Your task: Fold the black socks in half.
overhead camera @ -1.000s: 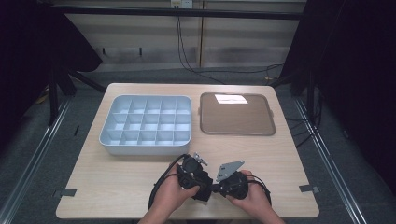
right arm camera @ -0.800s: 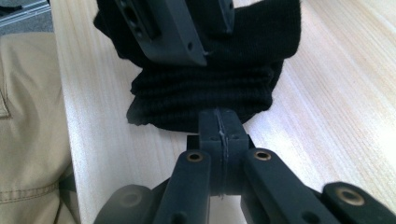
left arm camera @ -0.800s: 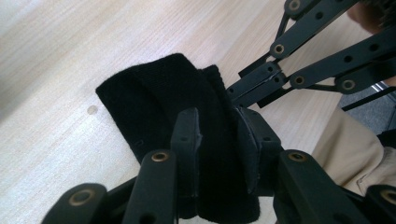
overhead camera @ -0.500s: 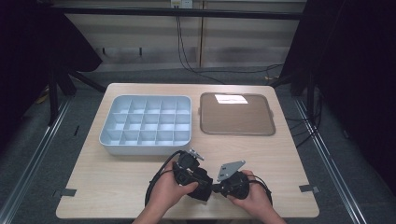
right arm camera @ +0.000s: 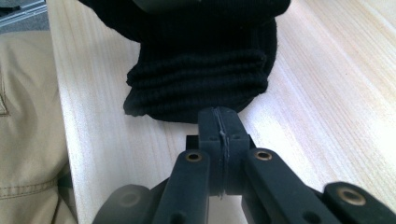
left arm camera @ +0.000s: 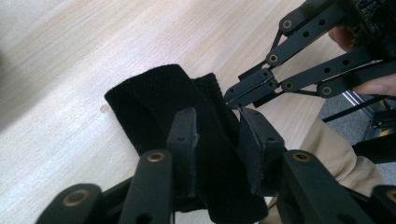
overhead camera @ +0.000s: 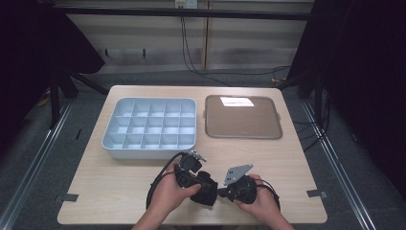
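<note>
Black knit cloth (left arm camera: 187,121) at lower centre of high view, pinched in left gripper (left arm camera: 217,140); right gripper (right arm camera: 219,128), jaws together, empty, touching its edge: should part before biting fold.

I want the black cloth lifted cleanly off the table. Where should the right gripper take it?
Probably the ribbed folded edge of the black cloth, straight ahead of the right gripper. That edge faces its shut jaws; the left gripper straddles the cloth's other part.
</note>
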Demonstrator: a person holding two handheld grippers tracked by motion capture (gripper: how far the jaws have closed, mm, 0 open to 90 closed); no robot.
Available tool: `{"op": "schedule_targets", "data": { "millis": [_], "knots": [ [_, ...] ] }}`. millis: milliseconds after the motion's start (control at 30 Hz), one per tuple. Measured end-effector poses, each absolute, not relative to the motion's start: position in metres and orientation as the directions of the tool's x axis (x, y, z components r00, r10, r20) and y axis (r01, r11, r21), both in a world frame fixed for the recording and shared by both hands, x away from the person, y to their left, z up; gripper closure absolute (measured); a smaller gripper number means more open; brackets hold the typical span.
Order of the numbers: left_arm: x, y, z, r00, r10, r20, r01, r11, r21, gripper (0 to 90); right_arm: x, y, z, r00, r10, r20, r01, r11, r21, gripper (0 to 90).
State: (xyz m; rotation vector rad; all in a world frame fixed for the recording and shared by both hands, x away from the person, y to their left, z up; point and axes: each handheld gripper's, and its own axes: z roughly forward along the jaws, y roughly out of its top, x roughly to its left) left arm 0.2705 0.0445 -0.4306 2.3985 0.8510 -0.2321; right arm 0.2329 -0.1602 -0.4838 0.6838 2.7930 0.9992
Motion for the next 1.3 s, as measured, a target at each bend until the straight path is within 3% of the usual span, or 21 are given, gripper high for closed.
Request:
{"op": "schedule_targets", "data": {
  "millis": [400,833,1300],
  "knots": [
    [0.268,0.035,-0.443,0.777,0.516,-0.360,0.629,-0.647,0.431,77.0,0.233,-0.160,-0.485,-0.891,0.449,0.062,0.388,0.684,0.618,89.4],
    [0.264,0.024,-0.457,0.783,0.524,-0.335,0.622,-0.666,0.412,76.0,0.236,-0.167,-0.484,-0.884,0.464,0.057,0.398,0.684,0.611,89.4],
    [0.265,0.027,-0.446,0.780,0.512,-0.360,0.625,-0.662,0.413,69.5,0.237,-0.167,-0.484,-0.882,0.467,0.061,0.402,0.679,0.614,89.2]
  ]
}}
